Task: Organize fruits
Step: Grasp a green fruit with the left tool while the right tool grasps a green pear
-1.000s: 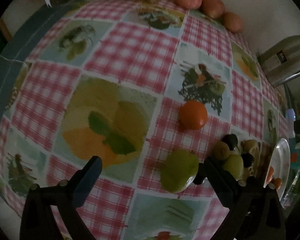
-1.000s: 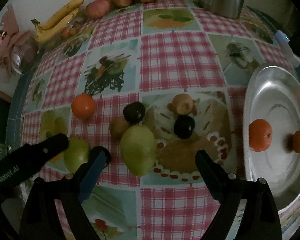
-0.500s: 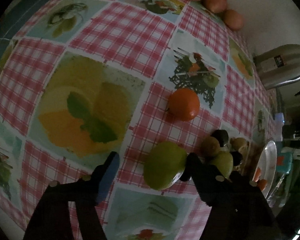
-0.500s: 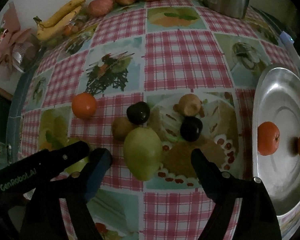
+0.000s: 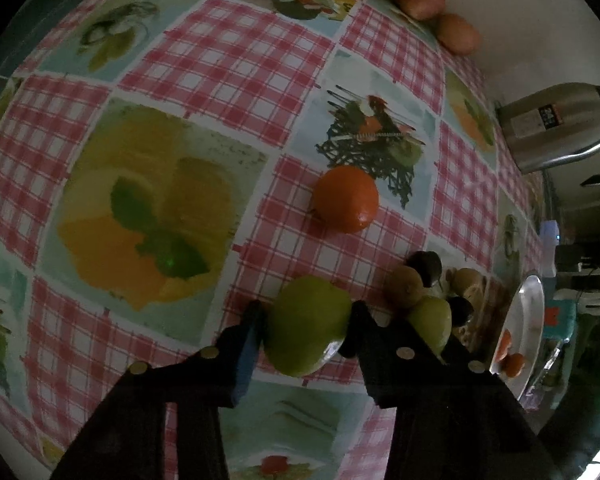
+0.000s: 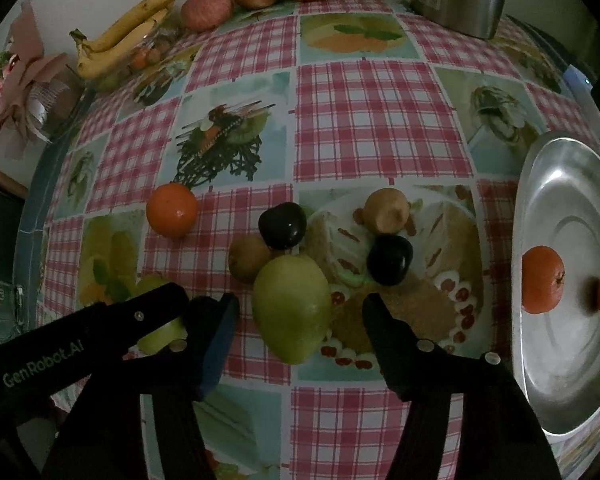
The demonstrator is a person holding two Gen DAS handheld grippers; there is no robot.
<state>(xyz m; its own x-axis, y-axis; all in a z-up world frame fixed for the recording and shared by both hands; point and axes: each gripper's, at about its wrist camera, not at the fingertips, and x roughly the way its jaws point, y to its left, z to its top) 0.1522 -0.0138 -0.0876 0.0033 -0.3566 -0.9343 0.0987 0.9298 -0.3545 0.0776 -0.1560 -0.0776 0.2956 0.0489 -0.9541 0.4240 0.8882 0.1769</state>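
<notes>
Item 1. My left gripper (image 5: 306,316): jaws closing on a green apple (image 5: 308,328). The fruit sits between the pads, which look to be at or just touching its sides; I cannot yet call it a firm hold. The apple rests on the checked tablecloth (image 5: 228,56), at 6 o'clock in the left wrist view.

Item 2. My right gripper (image 6: 300,316): half-wide, jaws closing around a green pear (image 6: 292,306), with a clear gap on each side. The pear lies at 6 o'clock in the right wrist view, its top touching a brown kiwi (image 6: 250,258) and a dark plum (image 6: 282,225).

Item 3. Loose stock: an orange (image 6: 172,210) at 9 o'clock, a second dark plum (image 6: 390,259), a second brown fruit (image 6: 386,210).

Item 4. Steel plate (image 6: 572,184) at 3 o'clock, holding two oranges (image 6: 542,279).

Handling note, my judgement: centre each fruit between the pads, squeeze only until it stops slipping, and lift straight up. The pear should come away from the kiwi and plum without rolling them. The plate seems the likely destination.
</notes>
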